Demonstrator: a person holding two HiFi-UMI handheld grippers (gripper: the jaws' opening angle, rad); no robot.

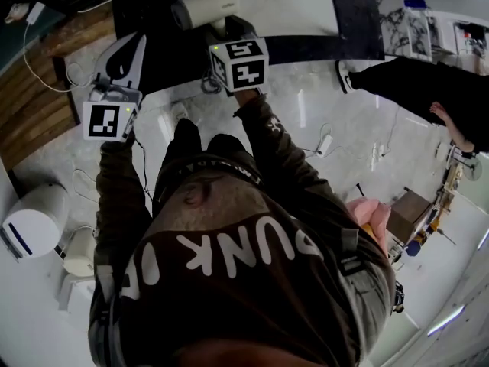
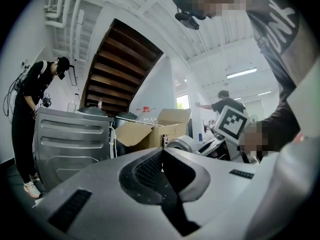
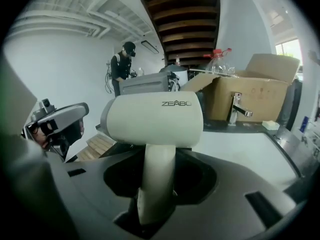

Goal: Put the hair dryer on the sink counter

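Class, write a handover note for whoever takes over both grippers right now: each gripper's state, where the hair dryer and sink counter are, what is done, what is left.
Right gripper: shut on the handle of the hair dryer, body upward.
Left gripper: shut, empty, off to the left.
Sink counter: just ahead, faucet at its back.
Done: dryer in hand at the counter's edge.
Left: set it on the counter, open the jaws, withdraw.

Head cam: above the white sink counter (image 1: 298, 14), looking steeply down. Right gripper view: low, close, facing across it. Left gripper view: level, off to its left. Both share the brown cardboard box (image 3: 265, 91) behind it.
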